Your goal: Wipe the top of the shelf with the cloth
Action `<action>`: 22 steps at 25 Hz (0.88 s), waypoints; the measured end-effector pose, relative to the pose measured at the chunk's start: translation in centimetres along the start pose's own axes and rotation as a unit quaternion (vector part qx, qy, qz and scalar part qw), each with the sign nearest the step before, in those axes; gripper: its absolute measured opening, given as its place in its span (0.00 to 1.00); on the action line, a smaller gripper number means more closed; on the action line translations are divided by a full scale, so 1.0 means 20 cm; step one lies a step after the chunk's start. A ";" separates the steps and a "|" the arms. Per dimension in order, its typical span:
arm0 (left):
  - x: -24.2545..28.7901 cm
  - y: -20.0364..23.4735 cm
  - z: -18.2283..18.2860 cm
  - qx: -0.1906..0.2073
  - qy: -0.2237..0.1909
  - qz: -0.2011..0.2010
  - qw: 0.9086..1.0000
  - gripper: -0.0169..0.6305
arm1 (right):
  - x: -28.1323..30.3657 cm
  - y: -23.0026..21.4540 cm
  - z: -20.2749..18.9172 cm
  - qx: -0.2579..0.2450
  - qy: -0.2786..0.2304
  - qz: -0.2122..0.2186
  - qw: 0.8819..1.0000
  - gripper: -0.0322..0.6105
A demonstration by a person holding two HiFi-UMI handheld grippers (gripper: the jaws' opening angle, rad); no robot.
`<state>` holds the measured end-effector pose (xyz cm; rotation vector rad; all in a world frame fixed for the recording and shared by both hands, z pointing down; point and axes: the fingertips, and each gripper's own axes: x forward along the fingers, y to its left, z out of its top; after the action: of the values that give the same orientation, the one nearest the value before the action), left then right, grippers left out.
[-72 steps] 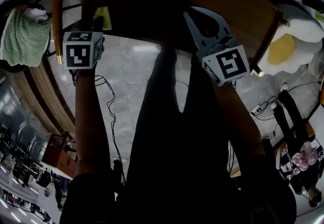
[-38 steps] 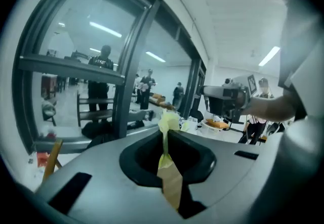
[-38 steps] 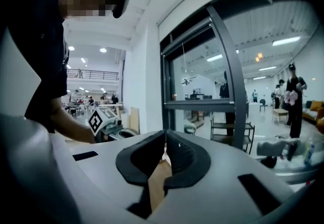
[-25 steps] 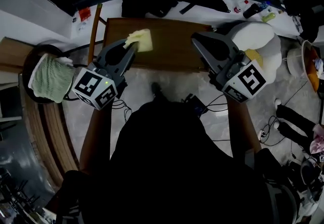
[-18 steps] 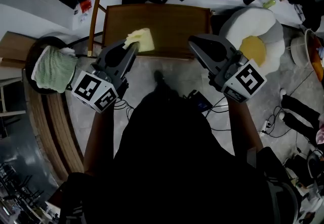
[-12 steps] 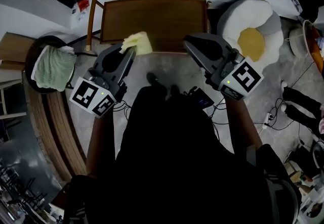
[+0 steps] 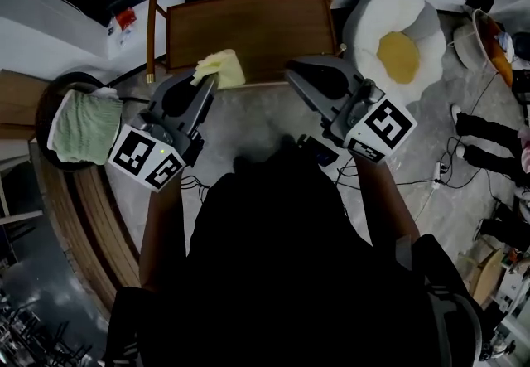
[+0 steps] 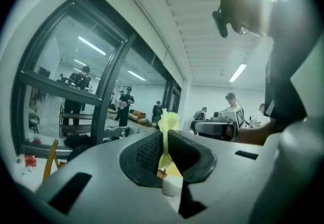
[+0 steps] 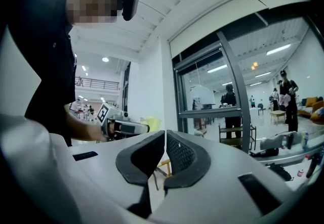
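The brown wooden shelf (image 7: 248,26) fills the upper centre of the head view. Just below its front edge, the right gripper (image 7: 291,74) has its jaws together on nothing. The left gripper (image 7: 205,84) is clamped on the yellow cloth (image 7: 220,69), held over the shelf's lower-left corner.

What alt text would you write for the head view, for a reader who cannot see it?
Seen from above, the left gripper holds a yellow cloth by the near edge of a brown wooden shelf top. The right gripper is shut and empty beside it.
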<state>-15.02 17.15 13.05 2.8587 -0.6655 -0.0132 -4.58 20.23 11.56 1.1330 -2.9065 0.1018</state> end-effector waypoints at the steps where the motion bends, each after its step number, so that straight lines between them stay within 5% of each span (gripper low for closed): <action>1: -0.05 0.01 -0.01 0.001 0.002 -0.005 1.000 0.08 | 0.03 0.05 -0.01 0.002 0.000 -0.001 1.000 0.09; 11: -0.43 -0.01 -0.11 -0.009 0.013 -0.052 0.999 0.08 | 0.25 0.46 -0.13 0.007 0.003 0.008 1.000 0.09; 22: -0.50 -0.08 -0.18 -0.024 0.004 -0.096 0.995 0.08 | 0.22 0.54 -0.17 -0.013 0.024 -0.029 0.999 0.09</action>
<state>-23.06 23.70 15.79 2.8627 -0.3820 -0.0466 -15.22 25.43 14.55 1.1935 -2.8208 0.0892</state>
